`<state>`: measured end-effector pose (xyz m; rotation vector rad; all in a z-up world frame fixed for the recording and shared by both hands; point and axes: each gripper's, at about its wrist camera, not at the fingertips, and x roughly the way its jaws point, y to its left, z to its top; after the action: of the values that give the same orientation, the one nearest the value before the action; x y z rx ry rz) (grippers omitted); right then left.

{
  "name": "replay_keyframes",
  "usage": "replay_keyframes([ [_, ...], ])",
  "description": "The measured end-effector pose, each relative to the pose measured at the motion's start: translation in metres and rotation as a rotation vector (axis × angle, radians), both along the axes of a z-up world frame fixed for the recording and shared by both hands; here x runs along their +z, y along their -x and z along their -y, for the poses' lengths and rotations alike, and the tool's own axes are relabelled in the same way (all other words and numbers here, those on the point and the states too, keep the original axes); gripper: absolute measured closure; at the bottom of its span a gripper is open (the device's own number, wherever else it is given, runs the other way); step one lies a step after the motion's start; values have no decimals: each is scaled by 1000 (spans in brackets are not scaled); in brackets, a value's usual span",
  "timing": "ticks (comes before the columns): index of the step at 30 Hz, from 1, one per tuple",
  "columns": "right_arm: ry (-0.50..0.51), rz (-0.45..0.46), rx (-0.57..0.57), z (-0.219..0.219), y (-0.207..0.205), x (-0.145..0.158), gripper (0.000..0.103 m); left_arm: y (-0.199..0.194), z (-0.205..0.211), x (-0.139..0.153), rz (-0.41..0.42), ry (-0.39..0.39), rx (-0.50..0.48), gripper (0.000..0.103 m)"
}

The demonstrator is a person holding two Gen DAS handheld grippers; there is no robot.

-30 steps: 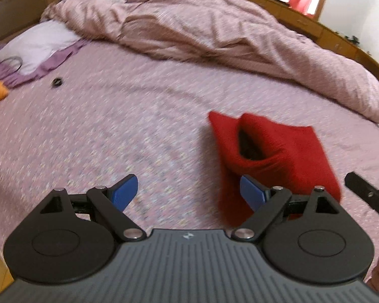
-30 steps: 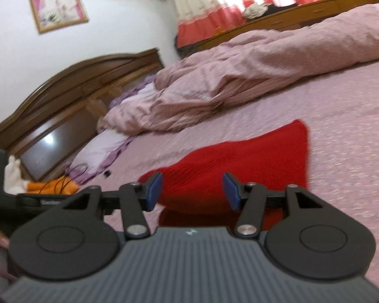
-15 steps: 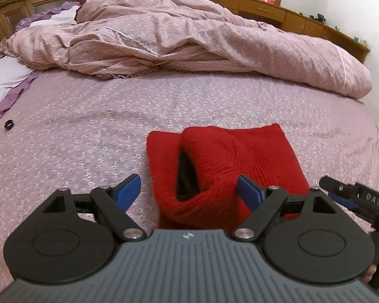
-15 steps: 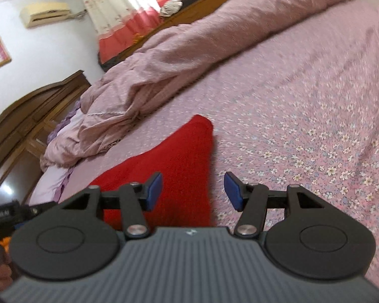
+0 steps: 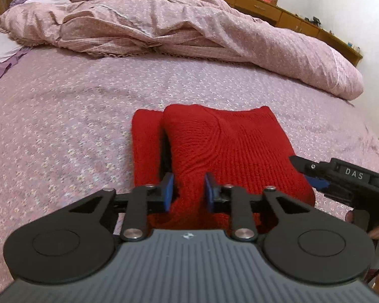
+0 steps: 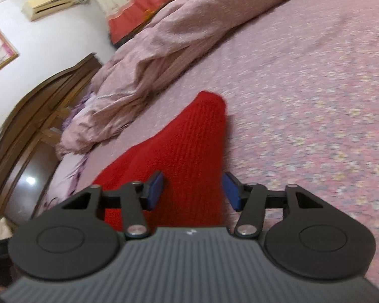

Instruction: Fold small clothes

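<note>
Left wrist: your left gripper jaws closing, pinching near edge of red sweater lying on bed, 12 o'clock. Right gripper at 3 o'clock, half open, closing, sweater between pads, grip unconfirmed. Risk: thick knit bunches, only top layer caught, fold skews.

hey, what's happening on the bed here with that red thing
A person is folding a small red knitted garment on a floral bedsheet, holding a gripper in each hand. The left gripper is closing on a bunched near edge of the knit, with fabric between its pads. The right gripper sits at the garment's other near corner, also closing, with red fabric between its pads but not yet pinched. A rumpled pink duvet lies further back.
</note>
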<state>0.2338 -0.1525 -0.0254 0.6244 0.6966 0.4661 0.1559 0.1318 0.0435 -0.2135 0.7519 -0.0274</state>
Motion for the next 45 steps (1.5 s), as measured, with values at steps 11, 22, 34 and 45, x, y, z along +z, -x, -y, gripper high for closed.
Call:
replay_keyframes([
  [11,222,163,220,-74,24,31,54,37,-59,-30,-63,74,161,77],
  [22,302,174,191,-82,22,31,48,22,-56,-11,38,100,123,25],
  [34,135,73,133,-24,17,23,20,-6,-69,-40,-41,226,117,21],
  [45,-170,-114,196,-9,-10,-33,17,-18,-86,-61,-63,353,60,21],
])
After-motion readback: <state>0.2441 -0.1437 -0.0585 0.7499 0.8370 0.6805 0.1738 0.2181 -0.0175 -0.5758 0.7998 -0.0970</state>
